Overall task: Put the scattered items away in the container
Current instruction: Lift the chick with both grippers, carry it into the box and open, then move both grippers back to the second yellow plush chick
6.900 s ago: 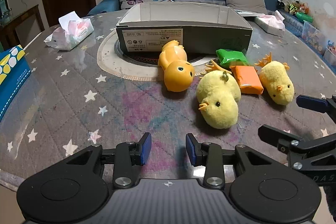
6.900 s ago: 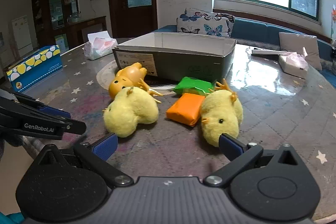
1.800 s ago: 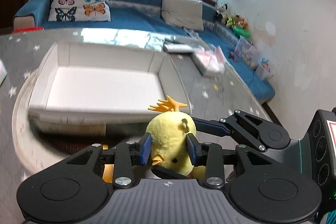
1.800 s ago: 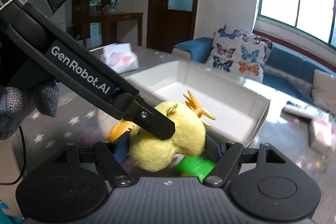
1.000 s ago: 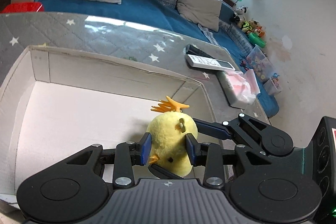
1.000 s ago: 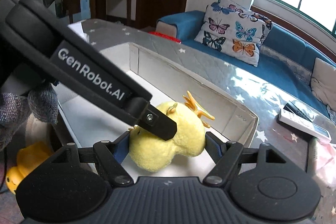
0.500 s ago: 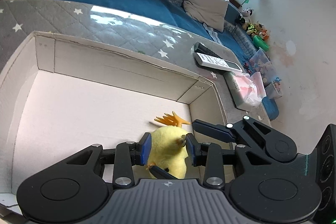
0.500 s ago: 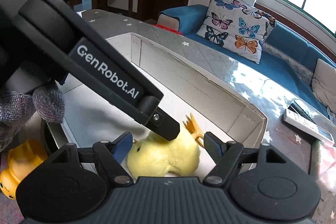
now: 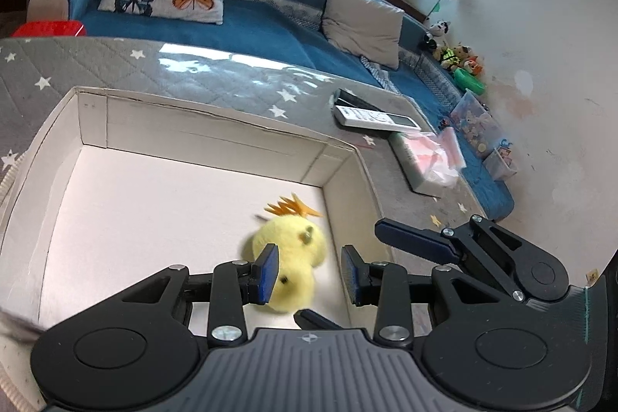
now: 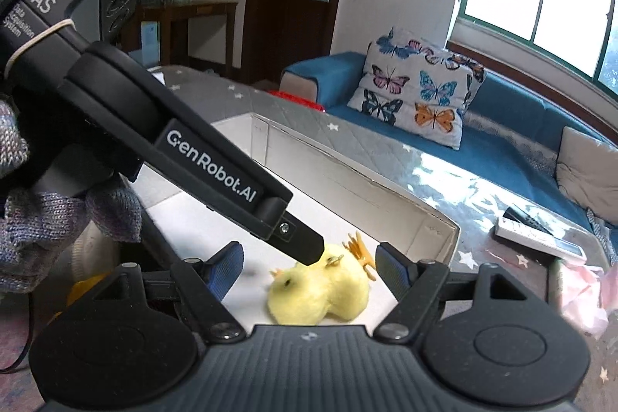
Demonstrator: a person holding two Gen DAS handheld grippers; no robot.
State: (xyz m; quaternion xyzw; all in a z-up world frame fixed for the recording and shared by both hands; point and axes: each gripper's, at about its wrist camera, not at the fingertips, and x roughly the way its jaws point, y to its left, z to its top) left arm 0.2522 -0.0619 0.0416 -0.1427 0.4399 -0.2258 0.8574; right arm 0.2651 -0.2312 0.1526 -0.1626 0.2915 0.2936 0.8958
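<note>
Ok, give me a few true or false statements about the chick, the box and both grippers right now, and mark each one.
1. The yellow plush chick lies inside the cardboard box. True.
2. The left gripper is clamped on the chick. False: its jaws stand open, apart from the plush.
3. The right gripper is open. True.
4. The chick sits near the box's right-hand wall in the left wrist view. True.
5. A white remote lies inside the box. False: it lies on the table beyond the box.
</note>
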